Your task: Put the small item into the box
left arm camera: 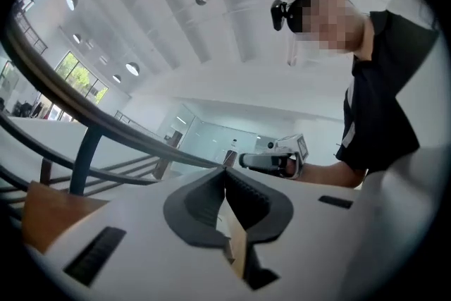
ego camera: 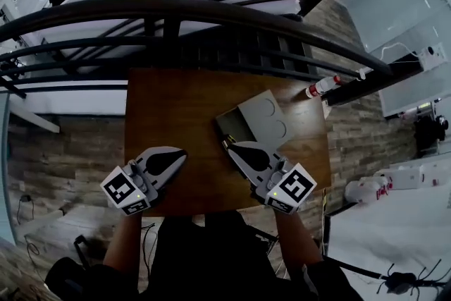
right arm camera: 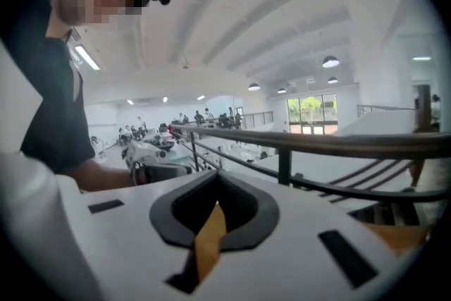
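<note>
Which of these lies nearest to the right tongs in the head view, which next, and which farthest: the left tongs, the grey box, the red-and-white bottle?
1. grey box, just ahead of the right tongs, at their tips.
2. left tongs, off to their left.
3. red-and-white bottle, at the far right corner of the wooden table.

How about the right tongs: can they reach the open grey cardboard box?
Probably yes: the right tongs lie close beside the open grey cardboard box, with nothing between them.
</note>
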`<state>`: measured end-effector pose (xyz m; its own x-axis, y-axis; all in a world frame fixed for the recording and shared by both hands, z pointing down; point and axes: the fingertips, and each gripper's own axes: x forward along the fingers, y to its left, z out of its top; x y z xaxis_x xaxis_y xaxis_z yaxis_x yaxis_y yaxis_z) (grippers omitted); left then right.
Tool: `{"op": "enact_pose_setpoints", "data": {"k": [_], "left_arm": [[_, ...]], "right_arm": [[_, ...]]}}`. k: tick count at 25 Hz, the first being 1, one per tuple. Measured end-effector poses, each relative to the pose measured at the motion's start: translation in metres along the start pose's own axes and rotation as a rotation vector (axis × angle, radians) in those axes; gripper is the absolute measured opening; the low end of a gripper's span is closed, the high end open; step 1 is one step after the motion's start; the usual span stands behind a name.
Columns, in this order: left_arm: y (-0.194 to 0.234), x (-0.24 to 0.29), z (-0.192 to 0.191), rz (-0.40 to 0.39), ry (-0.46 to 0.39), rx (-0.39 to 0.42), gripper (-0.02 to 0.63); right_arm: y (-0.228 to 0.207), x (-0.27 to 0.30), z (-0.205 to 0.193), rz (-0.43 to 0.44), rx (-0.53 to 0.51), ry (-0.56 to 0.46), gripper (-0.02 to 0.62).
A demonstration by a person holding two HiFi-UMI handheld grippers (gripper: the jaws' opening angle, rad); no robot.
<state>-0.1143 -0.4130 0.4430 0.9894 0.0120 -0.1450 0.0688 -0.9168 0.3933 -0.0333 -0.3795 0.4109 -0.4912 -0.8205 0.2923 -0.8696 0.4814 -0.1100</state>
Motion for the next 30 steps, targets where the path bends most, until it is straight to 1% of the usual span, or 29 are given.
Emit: {"op": "enact_pose_setpoints", "data": {"k": [3, 7, 9, 11, 15, 17, 20, 22, 26, 28, 30], "left_arm": [[-0.015, -0.003, 0.024, -0.012, -0.003, 0.051, 0.015], [-0.058, -0.001, 0.05, -0.017, -0.007, 0.136, 0.015], [-0.084, 0.002, 0.052, -0.024, -0.009, 0.153, 0.015], [-0.116, 0.006, 0.047, -0.025, -0.014, 0.157, 0.015], [-0.194, 0.014, 0.034, -0.017, -0.005, 0.192, 0.015], [-0.228, 0.017, 0.025, -0.016, 0.004, 0.195, 0.015], [-0.271, 0.021, 0.005, -0.018, 0.022, 0.189, 0.015], [-0.295, 0.018, -0.01, -0.002, 0.035, 0.183, 0.015], [-0.332, 0.016, -0.039, 0.034, 0.043, 0.162, 0.015], [-0.346, 0.017, -0.054, 0.037, 0.073, 0.149, 0.015], [-0.361, 0.018, -0.063, 0.033, 0.109, 0.147, 0.015]], "right_arm": [[0.027, -0.026, 0.04, 0.075, -0.013, -0.139, 0.011], [0.052, -0.091, 0.078, 0.085, -0.111, -0.298, 0.011], [0.061, -0.129, 0.083, 0.079, -0.158, -0.37, 0.011], [0.071, -0.17, 0.078, 0.076, -0.181, -0.428, 0.011], [0.089, -0.248, 0.067, 0.067, -0.161, -0.532, 0.011], [0.098, -0.279, 0.058, 0.068, -0.145, -0.553, 0.011], [0.108, -0.319, 0.037, 0.054, -0.124, -0.55, 0.011], [0.116, -0.341, 0.019, 0.049, -0.106, -0.546, 0.011], [0.124, -0.378, -0.01, 0.054, -0.095, -0.55, 0.011], [0.13, -0.391, -0.021, 0.058, -0.086, -0.567, 0.011], [0.138, -0.401, -0.031, 0.069, -0.051, -0.577, 0.011]]}}
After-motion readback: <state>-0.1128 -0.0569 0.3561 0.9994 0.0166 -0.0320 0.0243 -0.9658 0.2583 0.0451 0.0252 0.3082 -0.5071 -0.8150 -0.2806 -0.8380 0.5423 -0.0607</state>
